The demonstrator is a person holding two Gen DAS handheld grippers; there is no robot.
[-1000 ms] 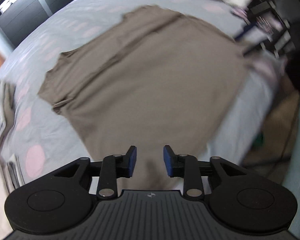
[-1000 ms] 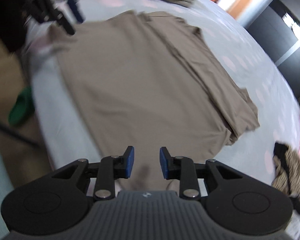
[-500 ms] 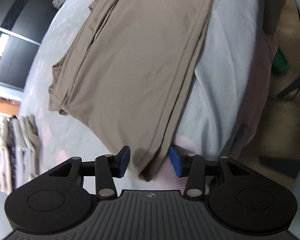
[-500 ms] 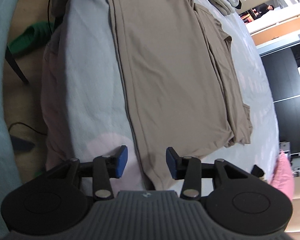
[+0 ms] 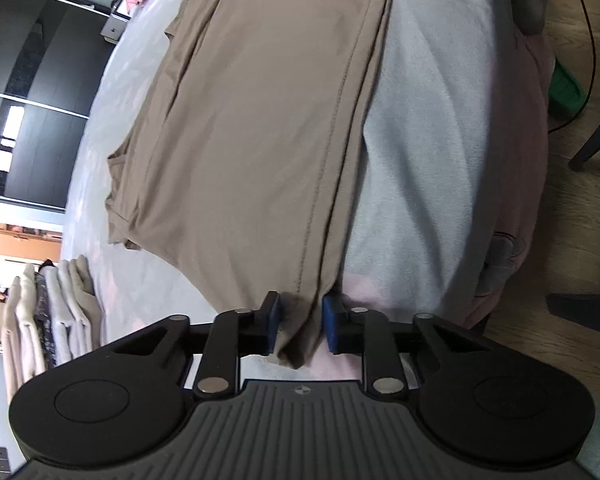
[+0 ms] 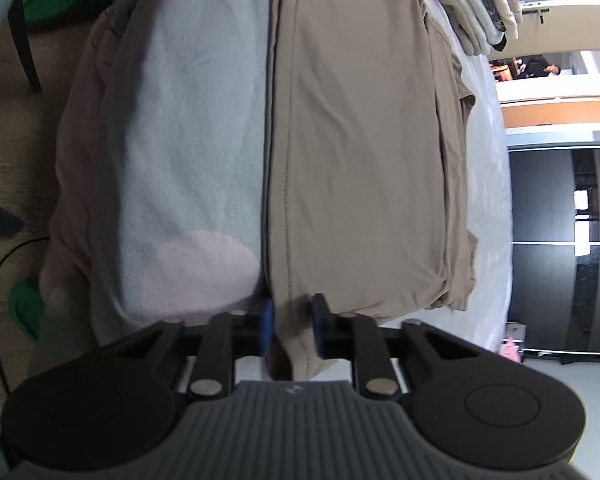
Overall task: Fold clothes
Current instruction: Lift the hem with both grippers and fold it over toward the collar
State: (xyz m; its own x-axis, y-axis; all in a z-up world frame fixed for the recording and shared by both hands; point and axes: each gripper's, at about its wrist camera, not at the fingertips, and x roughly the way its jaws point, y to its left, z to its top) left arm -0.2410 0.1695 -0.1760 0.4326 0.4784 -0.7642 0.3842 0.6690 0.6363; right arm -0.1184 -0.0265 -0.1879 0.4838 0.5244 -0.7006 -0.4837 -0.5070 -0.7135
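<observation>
Gripping the hem of the taupe T-shirt (image 5: 260, 128) at its two corners, you had both grippers closed on cloth: the left gripper (image 5: 300, 326) pinched a bunched corner between its blue fingers (image 5: 272, 320), and the right gripper (image 6: 292, 330) did the same at the other corner, its jaws having just been closing onto the fabric like the left's. The shirt lay flat on the pale grey bed (image 5: 428, 140), its hem running along the bed's near edge, with its long sides already turned in and the sleeves tucked toward the far side. Folded garments (image 6: 476, 4) sat stacked at a far corner of the bed.

You appeared to be at the grasp that starts the lengthwise fold. The next move probably called for lifting both corners together, keeping the hem taut between your hands, and carrying it toward the collar end so the edges met squarely without dragging the tucked sleeves loose.
</observation>
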